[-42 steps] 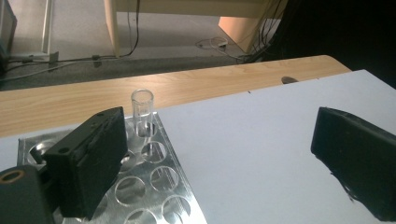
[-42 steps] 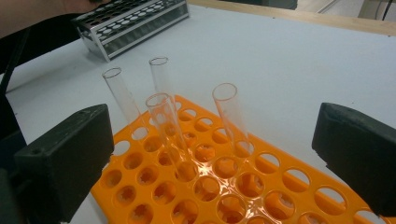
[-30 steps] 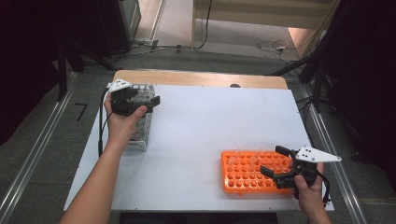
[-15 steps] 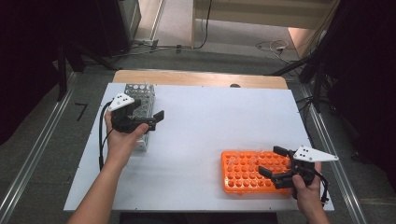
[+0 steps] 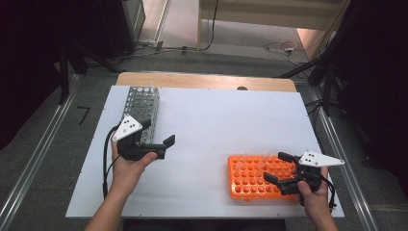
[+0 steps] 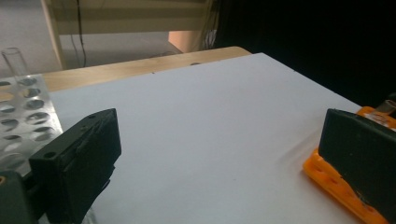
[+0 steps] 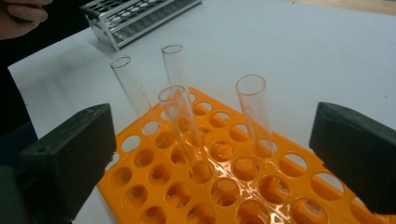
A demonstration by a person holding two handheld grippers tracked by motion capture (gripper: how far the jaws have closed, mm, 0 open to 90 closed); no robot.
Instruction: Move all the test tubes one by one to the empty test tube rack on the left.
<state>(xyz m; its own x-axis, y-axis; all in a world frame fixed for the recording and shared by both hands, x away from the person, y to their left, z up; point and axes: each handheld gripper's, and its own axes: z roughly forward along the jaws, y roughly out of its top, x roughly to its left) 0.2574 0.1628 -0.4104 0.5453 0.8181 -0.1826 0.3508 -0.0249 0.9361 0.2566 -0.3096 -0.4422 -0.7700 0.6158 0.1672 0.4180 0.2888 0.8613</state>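
Note:
An orange tube rack (image 5: 250, 179) lies at the front right of the white table, and several clear glass tubes (image 7: 254, 109) stand upright in it. My right gripper (image 5: 276, 167) hovers over the rack, open, with the tubes (image 7: 184, 123) in front of its jaws and nothing gripped. A perforated metal rack (image 5: 142, 107) stands at the left, with one glass tube (image 6: 13, 60) at its far end. My left gripper (image 5: 165, 147) is open and empty just right of that rack's near end, pointing across the table toward the orange rack (image 6: 337, 183).
The white table top (image 5: 226, 125) spreads between the two racks, with a wooden strip (image 5: 202, 80) along its far edge. Metal rails run along the floor on both sides. The person's other hand (image 7: 23, 13) shows beside the metal rack (image 7: 135, 18).
My left gripper has drawn back from the far part of the metal rack toward the person and a little right, off the rack. The right gripper has barely moved.

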